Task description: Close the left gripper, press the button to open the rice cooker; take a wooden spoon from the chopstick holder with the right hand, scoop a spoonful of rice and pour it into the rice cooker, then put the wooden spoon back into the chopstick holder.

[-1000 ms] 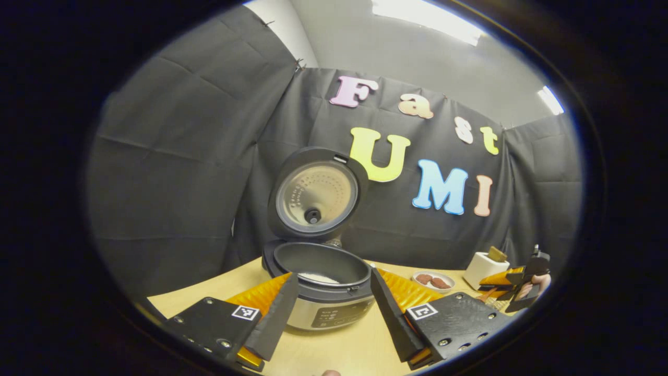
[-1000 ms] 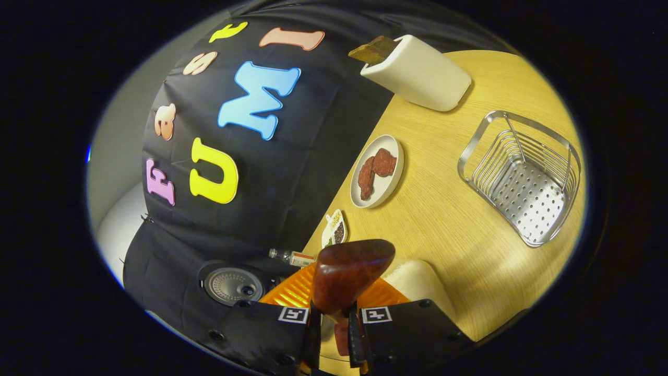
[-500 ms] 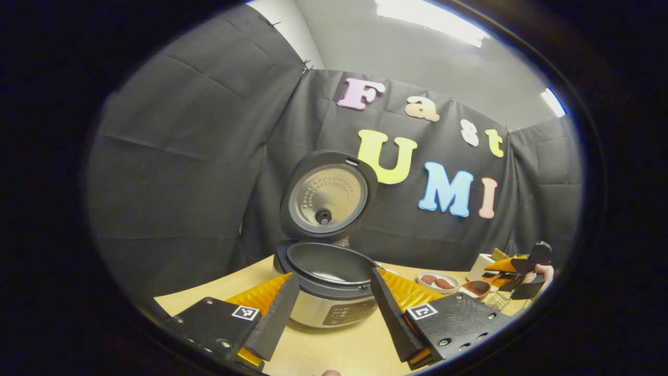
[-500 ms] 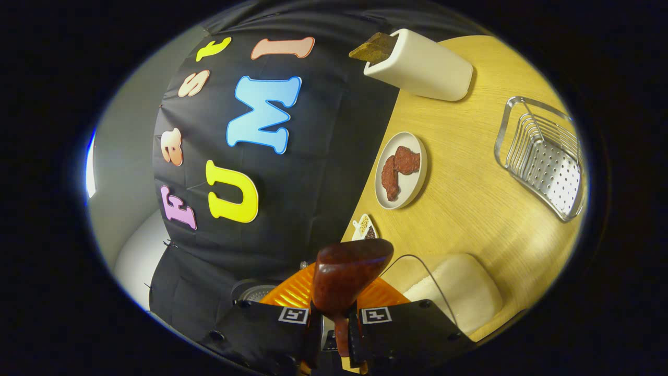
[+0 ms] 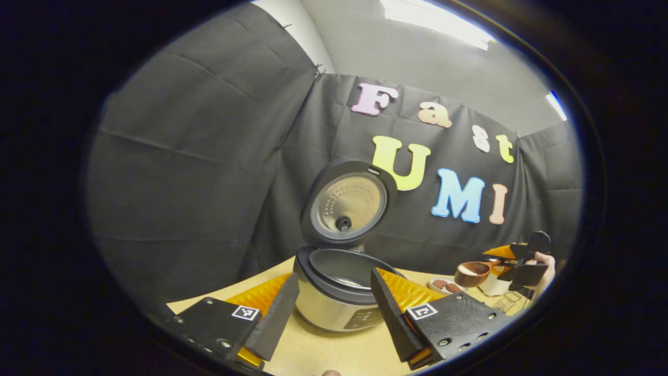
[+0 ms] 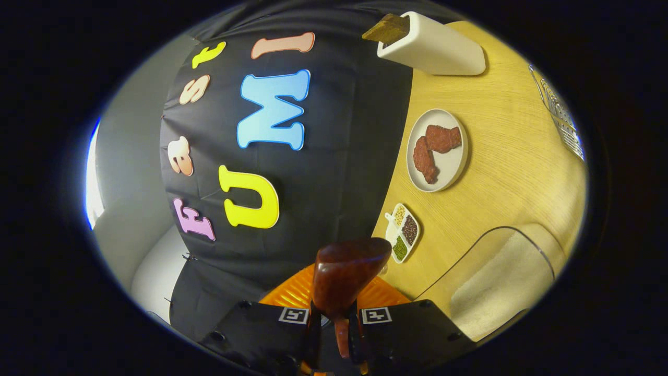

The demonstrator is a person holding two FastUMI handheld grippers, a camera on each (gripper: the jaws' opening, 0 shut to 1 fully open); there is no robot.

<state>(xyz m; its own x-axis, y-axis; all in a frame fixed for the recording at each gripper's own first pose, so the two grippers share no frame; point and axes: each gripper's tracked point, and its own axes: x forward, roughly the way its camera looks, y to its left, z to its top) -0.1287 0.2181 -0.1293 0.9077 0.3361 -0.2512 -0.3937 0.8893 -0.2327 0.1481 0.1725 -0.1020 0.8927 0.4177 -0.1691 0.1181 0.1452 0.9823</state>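
Right gripper (image 6: 334, 326) clamped on spoon (image 6: 347, 271), rice in bowl, well right of open cooker (image 5: 339, 287). Left gripper (image 5: 334, 305) parted before cooker. Risk: tilt in transit spills grains short of pot.

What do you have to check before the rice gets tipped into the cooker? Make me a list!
1. Rice cooker lid up: ok.
2. Wooden spoon clamped in right gripper: ok.
3. Rice in the spoon's bowl, seen from the left gripper view: ok.
4. Spoon above the pot: not ok, it is off to the cooker's side.
5. Left gripper out of the way: cannot tell; it is open, with the cooker seen between its fingers.
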